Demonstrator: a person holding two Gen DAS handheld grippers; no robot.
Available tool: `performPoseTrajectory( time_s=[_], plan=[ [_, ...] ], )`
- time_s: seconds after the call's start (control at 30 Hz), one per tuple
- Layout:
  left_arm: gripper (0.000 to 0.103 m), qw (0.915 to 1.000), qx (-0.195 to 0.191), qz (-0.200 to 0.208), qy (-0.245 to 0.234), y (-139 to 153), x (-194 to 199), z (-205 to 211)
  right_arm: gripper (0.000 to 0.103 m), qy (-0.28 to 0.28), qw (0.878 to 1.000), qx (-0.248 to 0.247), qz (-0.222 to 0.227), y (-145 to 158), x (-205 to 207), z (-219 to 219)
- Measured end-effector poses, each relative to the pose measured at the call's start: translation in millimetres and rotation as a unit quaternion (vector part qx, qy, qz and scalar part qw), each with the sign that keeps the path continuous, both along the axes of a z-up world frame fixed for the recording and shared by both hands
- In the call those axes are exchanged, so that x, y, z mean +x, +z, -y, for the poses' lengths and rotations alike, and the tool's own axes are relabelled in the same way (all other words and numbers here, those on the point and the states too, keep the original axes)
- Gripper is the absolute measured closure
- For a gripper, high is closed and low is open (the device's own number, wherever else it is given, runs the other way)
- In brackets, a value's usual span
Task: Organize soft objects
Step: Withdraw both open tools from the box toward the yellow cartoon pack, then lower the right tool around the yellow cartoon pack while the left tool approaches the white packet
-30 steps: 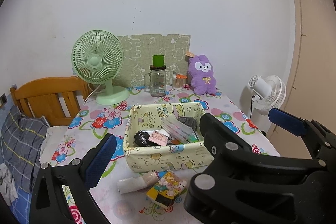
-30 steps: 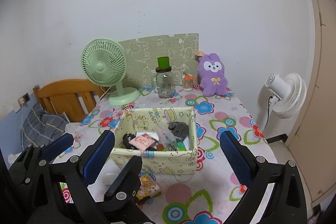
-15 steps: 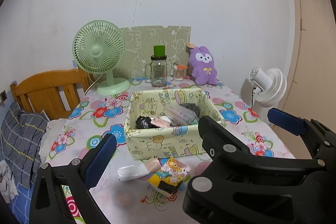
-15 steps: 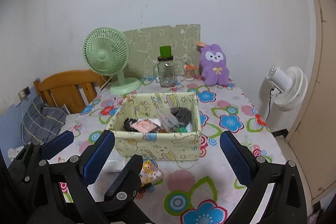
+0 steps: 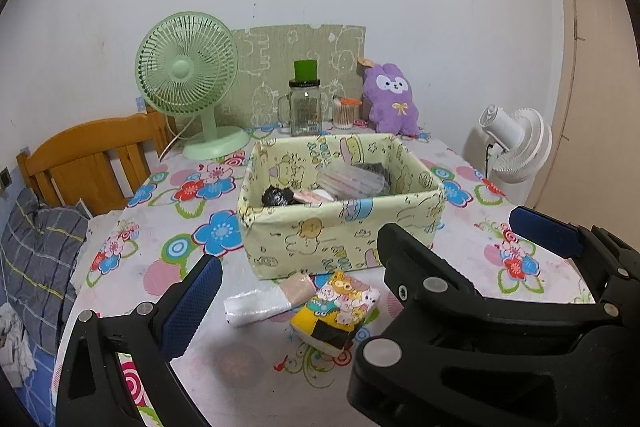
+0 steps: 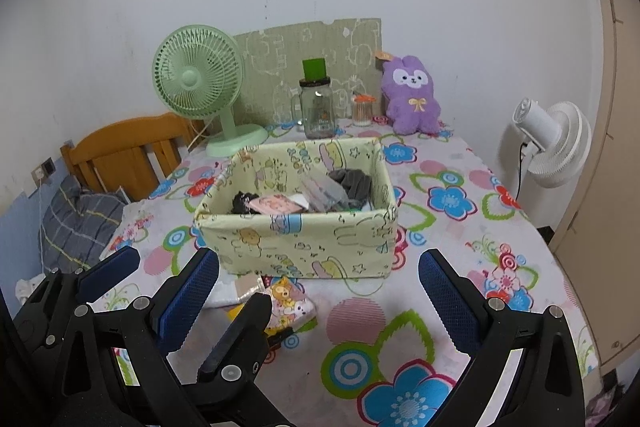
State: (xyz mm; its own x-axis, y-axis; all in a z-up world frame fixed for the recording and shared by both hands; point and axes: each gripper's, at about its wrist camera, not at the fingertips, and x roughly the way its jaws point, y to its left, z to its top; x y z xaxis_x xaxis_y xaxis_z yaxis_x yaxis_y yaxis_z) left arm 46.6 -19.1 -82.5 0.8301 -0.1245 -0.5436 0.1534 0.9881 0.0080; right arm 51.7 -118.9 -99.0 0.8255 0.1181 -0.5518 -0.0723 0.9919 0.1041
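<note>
Left wrist view: the cartoon-print pouch (image 5: 340, 311) lies flat on the floral tablecloth (image 5: 168, 251), just in front of the fabric storage box (image 5: 344, 231). A plastic-wrapped roll (image 5: 268, 301) lies to its left, touching or nearly touching it. Neither item is held.

The left gripper (image 5: 372, 267) is released: its jaws stand wide apart, with one blue pad (image 5: 192, 307) at lower left and the other at far right. The pouch and the roll lie on the table beyond the gap between the fingers, not in contact with either pad.

Right wrist view: the right gripper (image 6: 320, 299) is likewise released, jaws wide apart, above the near edge of the table. The left gripper (image 6: 172, 287) appears at lower left and partly hides the pouch (image 6: 290, 305) and the roll (image 6: 236, 287).

The box (image 6: 304, 247) stands near the table centre and holds several items: a grey cloth (image 6: 354, 181), a black bundle (image 6: 242, 201), a pink packet (image 6: 274, 205) and a clear plastic package (image 6: 324, 193).

Along the back edge of the table stand a green desk fan (image 6: 200, 83), a glass jar with a green lid (image 6: 318, 107), a small container (image 6: 362, 111) and a purple plush rabbit (image 6: 412, 95). A patterned board (image 6: 304, 63) leans against the wall behind them. A wooden chair (image 6: 124, 151) stands left of the table; a white fan (image 6: 556, 143) stands to the right.
</note>
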Motion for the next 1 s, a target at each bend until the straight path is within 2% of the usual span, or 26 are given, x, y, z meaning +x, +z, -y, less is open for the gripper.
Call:
performPoseTrajectory(
  time_s=[0.5, 0.77, 1.0],
  plan=[
    [0.001, 0.9991, 0.001, -0.041, 0.008, -34, 11, -12, 0.002, 0.007, 0.999, 0.003, -0.036, -39, 11, -12],
    [0.001, 0.9976, 0.003, -0.068, 0.013, -56, 21, -21, 0.005, 0.010, 0.997, 0.011, -0.076, -63, 26, -18],
    [0.006, 0.9963, 0.016, -0.082, 0.018, -67, 30, -30, 0.009, -0.001, 0.994, 0.022, -0.110, -79, 41, -20]
  ],
)
